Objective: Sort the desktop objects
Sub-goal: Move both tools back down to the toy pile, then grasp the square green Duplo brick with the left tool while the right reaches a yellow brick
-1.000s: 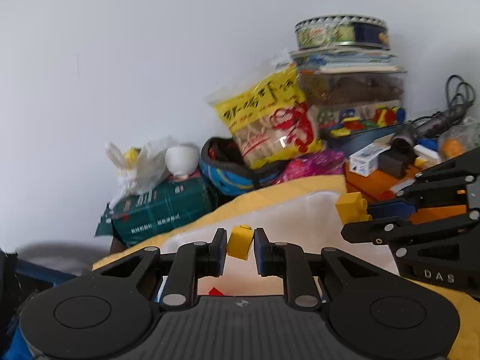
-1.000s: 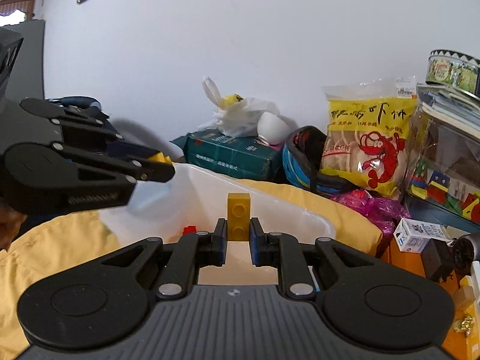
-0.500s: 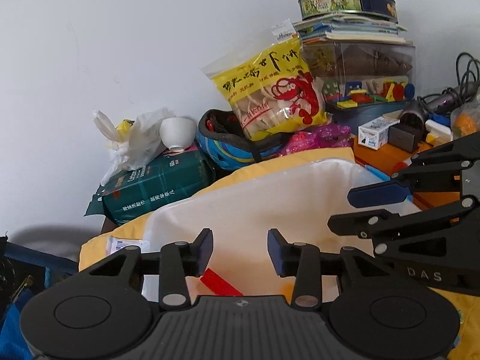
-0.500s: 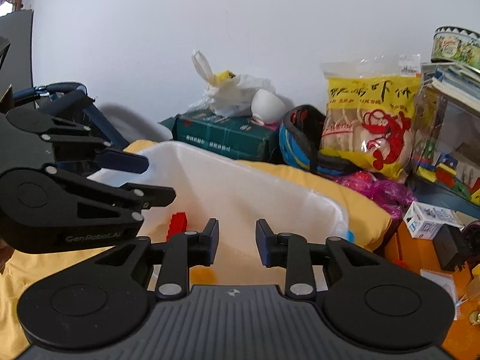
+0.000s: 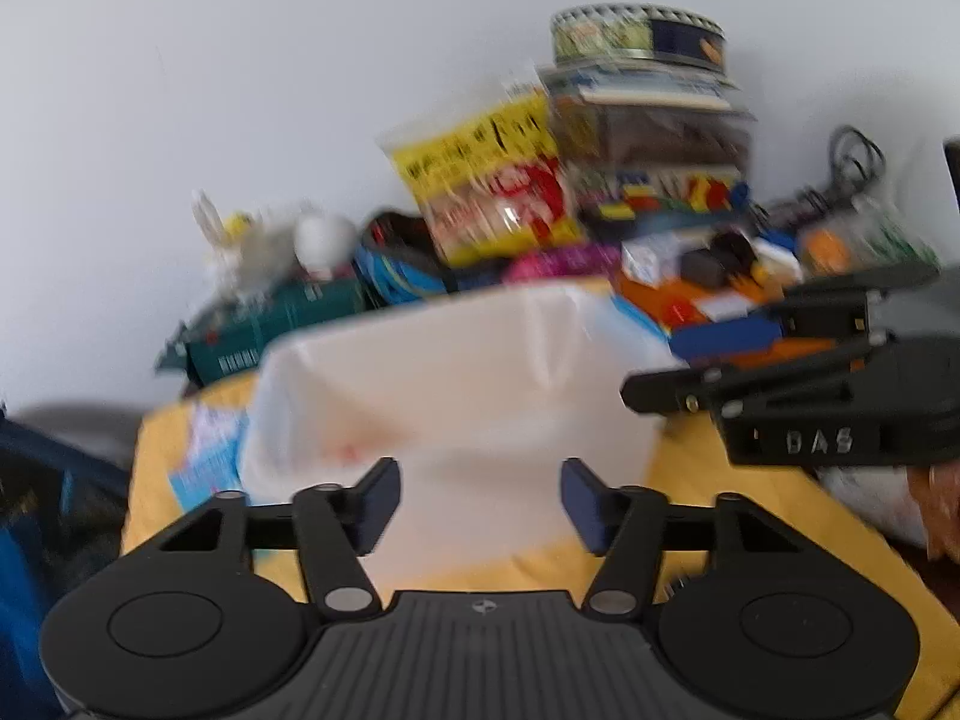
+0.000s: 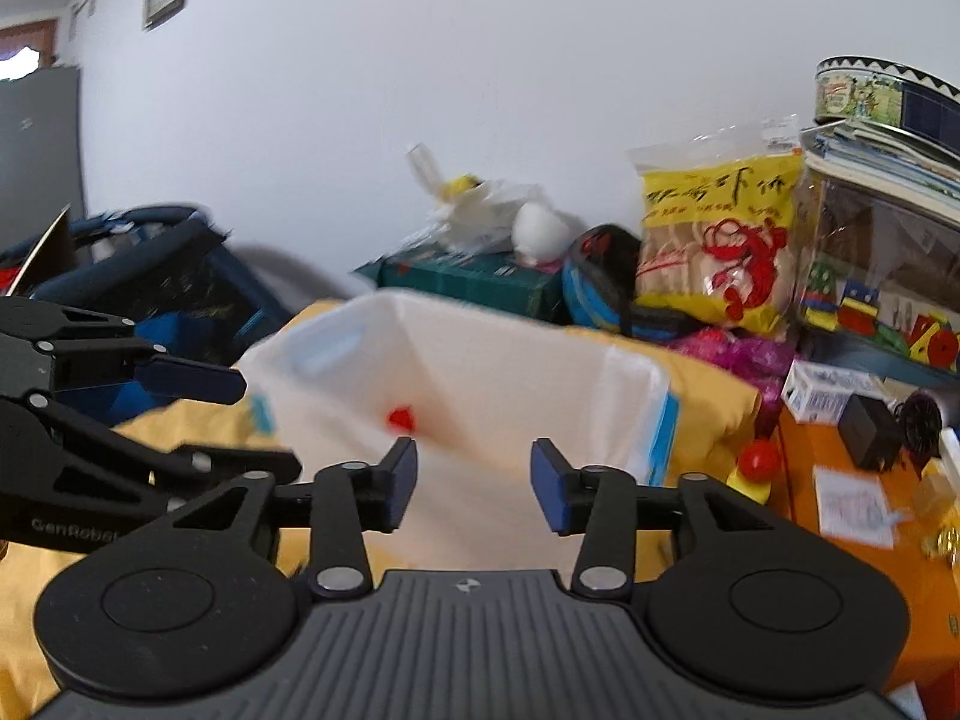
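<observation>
White plastic fills the middle of both views: a bin (image 6: 480,360) sits just ahead of each gripper on a yellow cloth (image 6: 714,384). Going left to right in the right wrist view, the left gripper (image 6: 240,420) reaches in from the left edge, its fingers spread with nothing between them, beside the bin's near left corner. Ahead and between the right gripper's (image 6: 473,483) blue pads (image 6: 549,483), which also stand wide apart and empty, a small red piece (image 6: 401,418) lies inside the bin; it is too blurred to tell what it is. To the right of that gripper, past the bin, a red ball (image 6: 757,461) rests on a yellow base on the orange surface (image 6: 804,480), with a black adapter (image 6: 869,438) further right. Behind, a green box (image 6: 474,282), a yellow snack bag (image 6: 714,240) and a round tin (image 6: 882,99) line the wall.

The left wrist view is smeared. It shows a blue and white leaflet (image 5: 204,462) left of the bin (image 5: 456,372), hardly seen from the other side, and only a faint reddish smudge within the bin. The left gripper (image 5: 480,504) is open here too; the right gripper (image 5: 678,366) enters from the right, beside the bin's right rim
</observation>
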{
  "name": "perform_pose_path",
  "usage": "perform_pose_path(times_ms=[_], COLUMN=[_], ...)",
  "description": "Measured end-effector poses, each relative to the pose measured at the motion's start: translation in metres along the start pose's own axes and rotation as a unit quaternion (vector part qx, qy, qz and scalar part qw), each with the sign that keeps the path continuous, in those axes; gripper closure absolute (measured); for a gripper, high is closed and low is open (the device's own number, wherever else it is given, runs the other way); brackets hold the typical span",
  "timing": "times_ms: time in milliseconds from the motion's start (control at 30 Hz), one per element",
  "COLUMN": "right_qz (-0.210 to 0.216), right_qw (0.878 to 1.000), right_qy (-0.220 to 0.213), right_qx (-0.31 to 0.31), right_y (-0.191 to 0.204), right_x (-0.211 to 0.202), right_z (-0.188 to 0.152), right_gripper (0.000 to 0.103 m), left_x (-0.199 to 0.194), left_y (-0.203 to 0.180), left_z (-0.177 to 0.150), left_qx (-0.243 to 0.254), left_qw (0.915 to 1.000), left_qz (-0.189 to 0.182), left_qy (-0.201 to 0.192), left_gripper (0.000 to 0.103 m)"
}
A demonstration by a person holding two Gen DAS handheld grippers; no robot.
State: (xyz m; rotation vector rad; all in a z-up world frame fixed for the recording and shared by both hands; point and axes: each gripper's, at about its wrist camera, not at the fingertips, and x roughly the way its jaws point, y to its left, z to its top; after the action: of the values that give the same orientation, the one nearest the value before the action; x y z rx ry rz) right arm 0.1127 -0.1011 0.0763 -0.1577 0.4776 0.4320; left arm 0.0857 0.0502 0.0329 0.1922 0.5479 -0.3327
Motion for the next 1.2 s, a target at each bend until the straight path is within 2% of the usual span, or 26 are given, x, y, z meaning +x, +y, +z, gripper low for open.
perform_pose_path(times_ms=[100,200,300,433,533,633,800,900,1033,1100,1200], right_qz=[0.005,0.013,0.018,0.04,0.059,0.067,0.049,0.049,0.051,0.05,0.048], right_qw=[0.999,0.998,0.994,0.987,0.982,0.979,0.982,0.984,0.983,0.983,0.984], right_qy=[0.024,0.054,0.104,0.156,0.181,0.188,0.183,0.173,0.174,0.175,0.172], right_qx=[-0.023,-0.02,-0.017,0.003,0.007,0.03,0.005,-0.018,-0.023,-0.024,-0.025], right_y=[0.007,0.01,0.013,0.016,0.026,0.029,0.035,0.04,0.044,0.045,0.046], right_x=[-0.014,-0.027,-0.032,-0.035,-0.036,-0.034,-0.027,-0.029,-0.027,-0.025,-0.024], right_z=[-0.025,-0.054,-0.085,-0.114,-0.127,-0.128,-0.121,-0.118,-0.118,-0.118,-0.115], right_gripper=[0.048,0.047,0.046,0.047,0.049,0.051,0.061,0.061,0.061,0.061,0.061], left_x=[-0.004,-0.006,-0.01,-0.012,-0.01,-0.011,0.001,0.014,0.03,0.036,0.033], left_y=[-0.013,-0.021,-0.027,-0.035,-0.044,-0.051,-0.046,-0.041,-0.038,-0.035,-0.034], left_z=[-0.034,-0.064,-0.089,-0.111,-0.117,-0.118,-0.114,-0.109,-0.107,-0.107,-0.108], left_qx=[0.007,0.003,-0.009,-0.025,-0.018,-0.007,-0.013,-0.004,0.012,0.006,0.003], left_qw=[0.9994,0.9969,0.9935,0.9883,0.9854,0.9855,0.9866,0.9876,0.9857,0.9847,0.9848], left_qz=[-0.011,-0.021,-0.032,-0.054,-0.069,-0.071,-0.048,-0.042,-0.055,-0.06,-0.064], left_qy=[0.032,0.076,0.109,0.141,0.154,0.154,0.155,0.151,0.159,0.164,0.162], left_gripper=[0.037,0.037,0.037,0.037,0.037,0.037,0.039,0.043,0.045,0.056,0.064])
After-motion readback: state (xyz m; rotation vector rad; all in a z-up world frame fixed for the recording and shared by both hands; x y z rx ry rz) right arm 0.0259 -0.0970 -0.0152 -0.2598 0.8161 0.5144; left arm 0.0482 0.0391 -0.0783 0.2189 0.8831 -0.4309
